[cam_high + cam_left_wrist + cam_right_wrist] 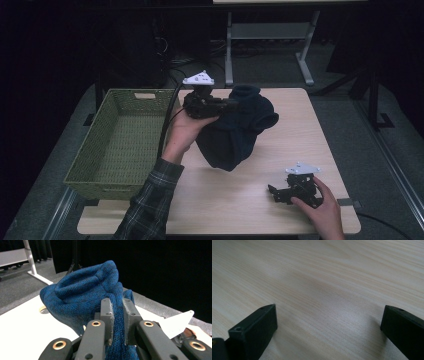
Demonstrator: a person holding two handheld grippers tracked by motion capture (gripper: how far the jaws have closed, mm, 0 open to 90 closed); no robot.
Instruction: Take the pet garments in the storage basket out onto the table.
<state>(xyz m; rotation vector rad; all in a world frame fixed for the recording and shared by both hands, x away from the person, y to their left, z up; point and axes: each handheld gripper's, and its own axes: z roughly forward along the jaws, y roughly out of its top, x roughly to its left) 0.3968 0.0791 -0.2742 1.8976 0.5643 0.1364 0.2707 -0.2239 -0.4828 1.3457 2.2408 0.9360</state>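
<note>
While the left gripper (pixel 227 104) is clamped on the blue sweater (pixel 235 130), the green basket (pixel 120 145) lies just left; the right gripper (pixel 280 192) rests apart.

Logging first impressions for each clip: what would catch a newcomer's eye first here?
The dark blue knitted garment, bunched and hanging above the middle of the table, pinched between the jaws of the left gripper. Next, the green woven basket at the table's left edge. The right gripper rests near the front right corner, jaws wide apart over bare wood.
</note>
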